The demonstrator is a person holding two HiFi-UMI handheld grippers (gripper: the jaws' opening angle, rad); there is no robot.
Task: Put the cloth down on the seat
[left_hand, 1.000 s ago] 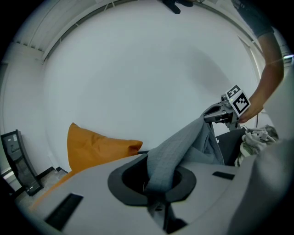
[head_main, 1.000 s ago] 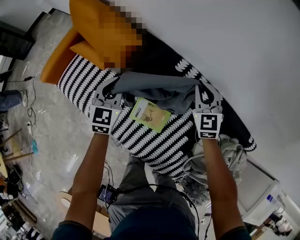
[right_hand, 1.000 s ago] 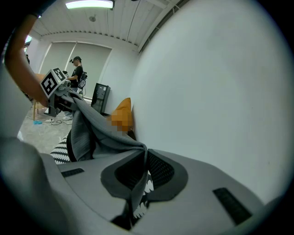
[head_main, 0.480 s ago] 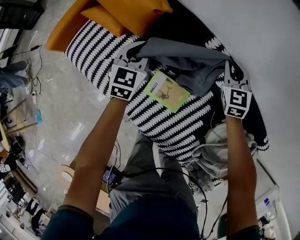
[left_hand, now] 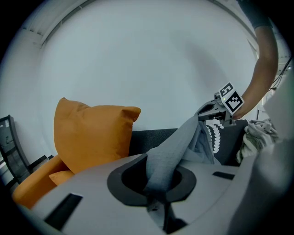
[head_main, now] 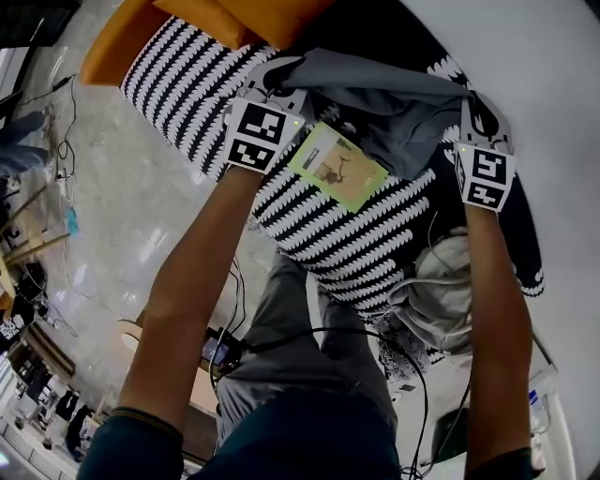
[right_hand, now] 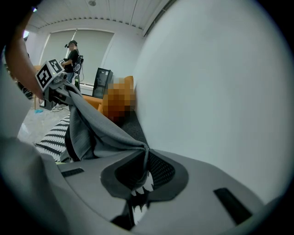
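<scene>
Left gripper (head_main: 275, 86) and right gripper (head_main: 468, 101) clamp 2 corners of the cloth (head_main: 389, 117), stretched sideways over the seat (head_main: 342, 246).

A plain pale wall (head_main: 525, 66) is seen behind the seat (head_main: 187, 84), which is covered in black-and-white patterned fabric and backed by a dark backrest (left_hand: 151, 140). An orange cushion (left_hand: 92, 133) is propped at the seat's left end, against the wall. The floor (head_main: 141, 216) is pale grey and glossy, with light reflected in it. Dark cables (head_main: 64, 157) are strewn over it off the seat's left end. A dark chair frame (left_hand: 11, 147) is seen at the far left. In the right gripper view a white slatted ceiling (right_hand: 115, 13) is shown, with a pale, evenly lit panel (right_hand: 87, 50) at the room's far end; whether it is window or curtain cannot be told. A person (right_hand: 72, 53) is seen standing there, near a dark upright cabinet (right_hand: 102, 77).
</scene>
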